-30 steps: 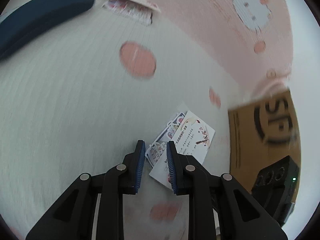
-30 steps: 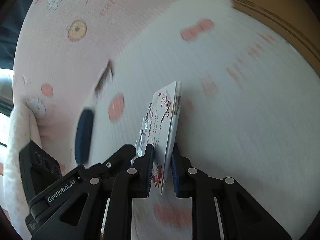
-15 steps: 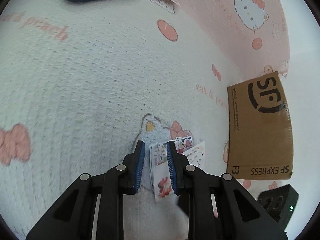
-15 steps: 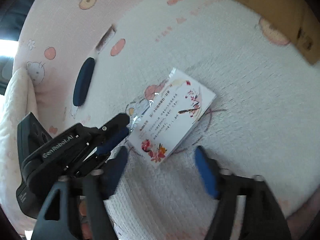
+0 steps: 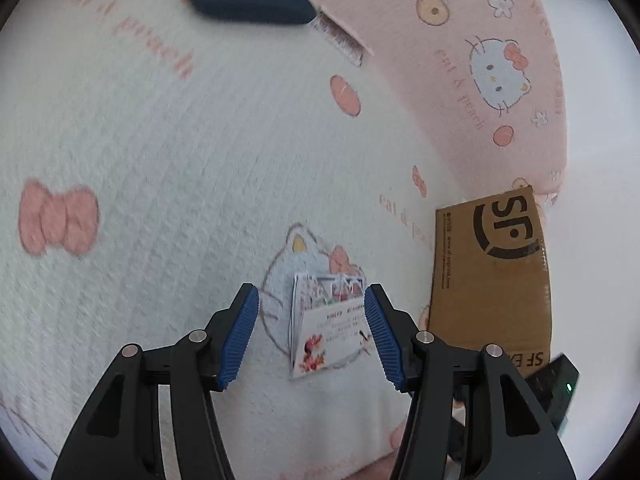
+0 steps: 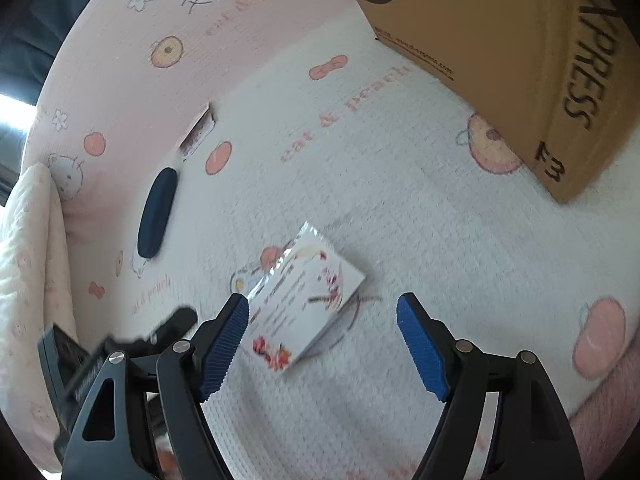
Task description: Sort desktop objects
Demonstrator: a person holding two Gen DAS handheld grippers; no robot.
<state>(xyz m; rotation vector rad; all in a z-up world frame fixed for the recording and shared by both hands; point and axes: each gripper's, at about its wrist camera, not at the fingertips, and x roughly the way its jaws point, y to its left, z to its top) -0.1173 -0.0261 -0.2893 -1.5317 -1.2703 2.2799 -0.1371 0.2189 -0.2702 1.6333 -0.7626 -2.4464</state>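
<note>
Lying flat on the white cat-print blanket, the floral card packet is now free of both tools, while half a second ago the left gripper was pinching one edge of it and a second ago the right gripper held it upright. Both are spread wide now, with the blue pads apart and nothing between them that they touch. In the left wrist view the packet rests between the open fingers but clear of them; in the right wrist view it lies just in front, near the left pad. This suggests that the packet has just been put down here, in the middle of the blanket, so this one item seems to be placed. The cardboard SF Express box stands well apart on the far side. Near the pink border, a dark blue case and a small sticker pack lie close together and untouched, so they are probably what remains to sort.
</note>
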